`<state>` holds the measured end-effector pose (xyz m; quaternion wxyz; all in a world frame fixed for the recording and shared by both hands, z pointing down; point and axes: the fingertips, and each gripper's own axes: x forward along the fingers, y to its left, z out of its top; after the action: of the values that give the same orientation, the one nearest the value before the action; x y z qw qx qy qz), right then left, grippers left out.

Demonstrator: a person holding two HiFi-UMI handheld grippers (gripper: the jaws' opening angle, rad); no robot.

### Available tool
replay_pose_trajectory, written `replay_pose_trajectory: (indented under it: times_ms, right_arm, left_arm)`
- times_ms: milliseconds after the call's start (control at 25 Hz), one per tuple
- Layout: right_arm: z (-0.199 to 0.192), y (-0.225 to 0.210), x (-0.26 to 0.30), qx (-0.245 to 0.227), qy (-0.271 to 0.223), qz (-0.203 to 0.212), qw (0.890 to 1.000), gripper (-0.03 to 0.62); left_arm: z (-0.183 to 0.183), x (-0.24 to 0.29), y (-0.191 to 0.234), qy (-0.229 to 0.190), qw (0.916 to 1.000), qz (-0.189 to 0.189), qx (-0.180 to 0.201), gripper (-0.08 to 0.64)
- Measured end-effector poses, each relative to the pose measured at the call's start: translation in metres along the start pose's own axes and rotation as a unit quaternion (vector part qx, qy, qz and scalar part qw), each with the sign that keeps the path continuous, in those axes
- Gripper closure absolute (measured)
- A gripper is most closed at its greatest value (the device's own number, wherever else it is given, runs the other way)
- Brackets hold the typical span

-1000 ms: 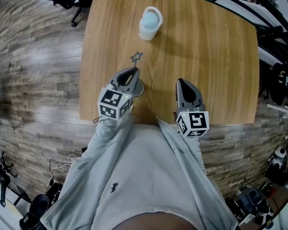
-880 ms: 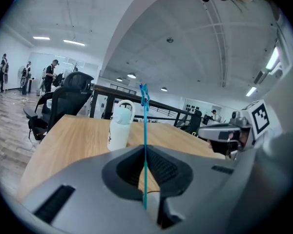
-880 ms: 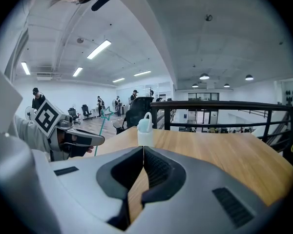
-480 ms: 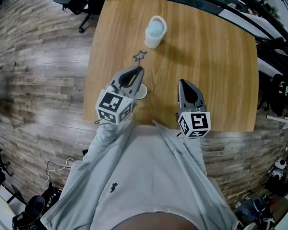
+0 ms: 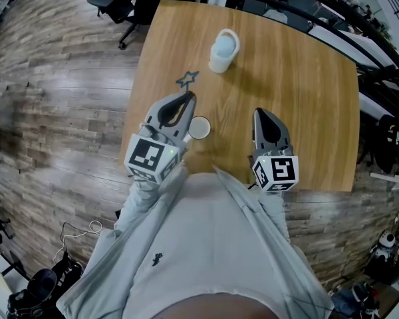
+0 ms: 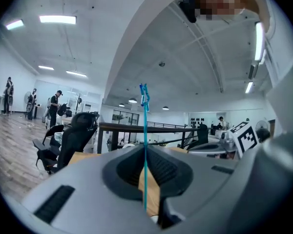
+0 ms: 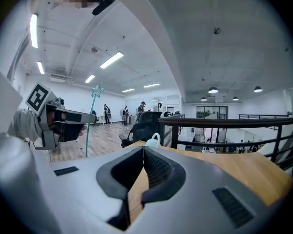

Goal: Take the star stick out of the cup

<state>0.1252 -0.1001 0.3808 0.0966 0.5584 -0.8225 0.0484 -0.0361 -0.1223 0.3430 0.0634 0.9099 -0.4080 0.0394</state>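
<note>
Because it sits closest to the person, right hand-held gripper (image 5: 260, 113): over the tabletop's (image 5: 306, 105) near edge, jaws pressed together with nothing between them.
Left hand-held gripper (image 5: 187, 98): near the left part of the near edge, jaws nearly together and pinching the thin shaft of the star stick (image 5: 188, 78), which runs straight up between them in the left gripper view (image 6: 145, 130).
Cup (image 5: 199, 127): small and round, just beside the left hand-held gripper on its right. Its mouth looks empty from above, and nothing steadies it.
Star stick, position: roughly upright, star above the jaw tips. The lower end hangs below the grip but is hidden in every view, so I cannot tell how far it clears the rim.
Progress: judged mostly done, since the stick appears lifted free.
White mug (image 5: 224, 50): well apart, toward the far edge, untouched.
Risk, slip: a thin shaft in a narrow pinch could pivot or slide if the hand-held gripper tilts or jerks.
Risk, snag: moving sideways before lifting higher could catch the hidden tip on the rim and tip the light cup toward the near edge.
</note>
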Motion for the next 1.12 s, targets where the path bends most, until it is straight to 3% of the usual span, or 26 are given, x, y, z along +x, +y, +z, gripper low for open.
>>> replay_pose_trajectory:
  times_ms: [360,1120]
  right_arm:
    - [0.014,0.008,0.001,-0.017,-0.015,0.016,1.000,0.575]
    - [0.020,0.006,-0.004,-0.016,-0.030,0.006,0.999,0.575]
  left_arm:
    - [-0.005,-0.017,0.011,0.006,0.9995,0.032,0.008,0.529]
    - [-0.026,-0.003,0.007,0.037,0.9991,0.019,0.006,0.529]
